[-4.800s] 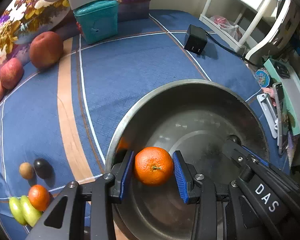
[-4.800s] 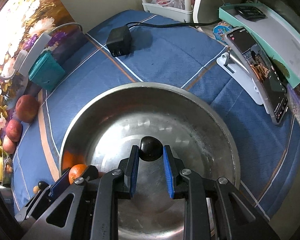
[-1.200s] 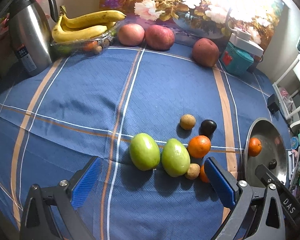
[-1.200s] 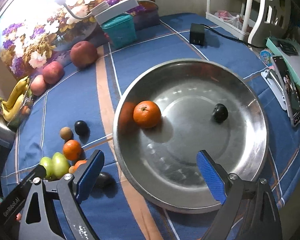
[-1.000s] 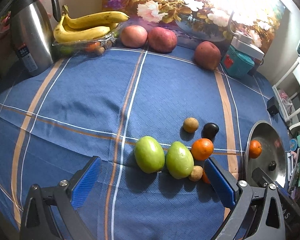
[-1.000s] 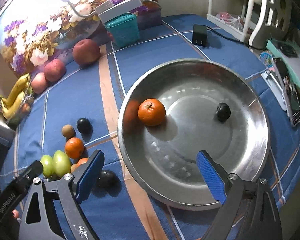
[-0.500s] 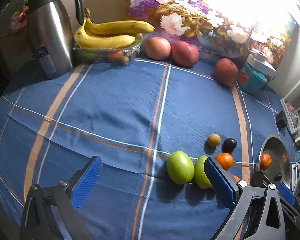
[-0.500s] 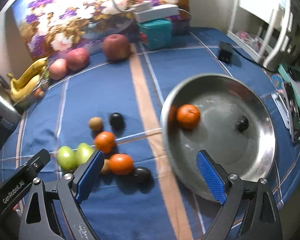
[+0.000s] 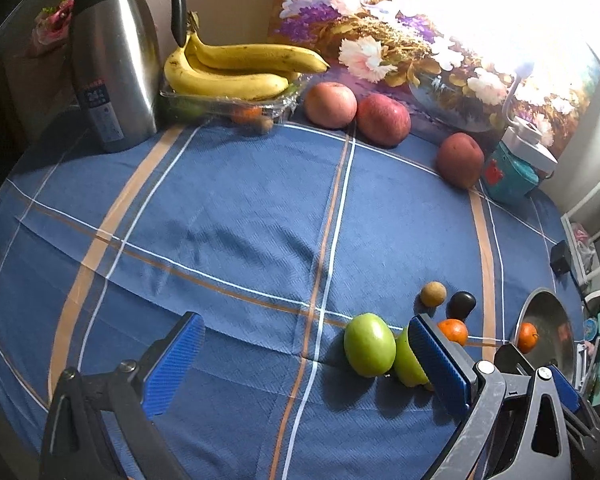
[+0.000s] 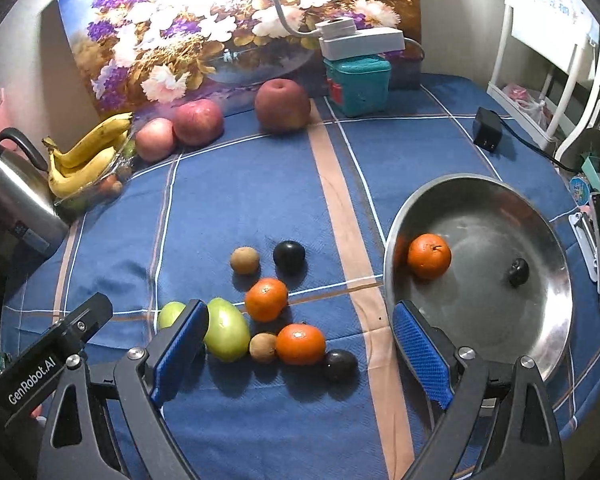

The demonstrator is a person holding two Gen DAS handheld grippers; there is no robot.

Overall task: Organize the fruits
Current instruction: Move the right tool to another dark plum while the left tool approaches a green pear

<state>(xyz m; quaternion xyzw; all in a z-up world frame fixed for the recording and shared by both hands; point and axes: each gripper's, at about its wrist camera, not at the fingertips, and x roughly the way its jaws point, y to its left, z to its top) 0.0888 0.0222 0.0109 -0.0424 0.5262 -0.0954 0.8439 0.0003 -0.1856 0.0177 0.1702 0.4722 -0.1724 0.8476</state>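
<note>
Hovering above the blue tablecloth [image 10: 240, 184] with jaws spread wide and nothing held, the right claw [image 10: 300, 344] looks down on a loose cluster of fruit: two oranges [image 10: 266, 299], two green mangoes [image 10: 226, 334], small brown kiwis [image 10: 244, 260] and dark plums [image 10: 289, 257], just beside the steel bowl [image 10: 540, 344] that already holds one orange [image 10: 429, 256] and one plum [image 10: 518, 272]. The left claw [image 9: 304, 360] hangs equally wide and empty beside the green fruit. These round pieces probably roll and slip, and the plums likely bruise, so I would close gently across the widest middle of the near orange [image 10: 300, 343].
</note>
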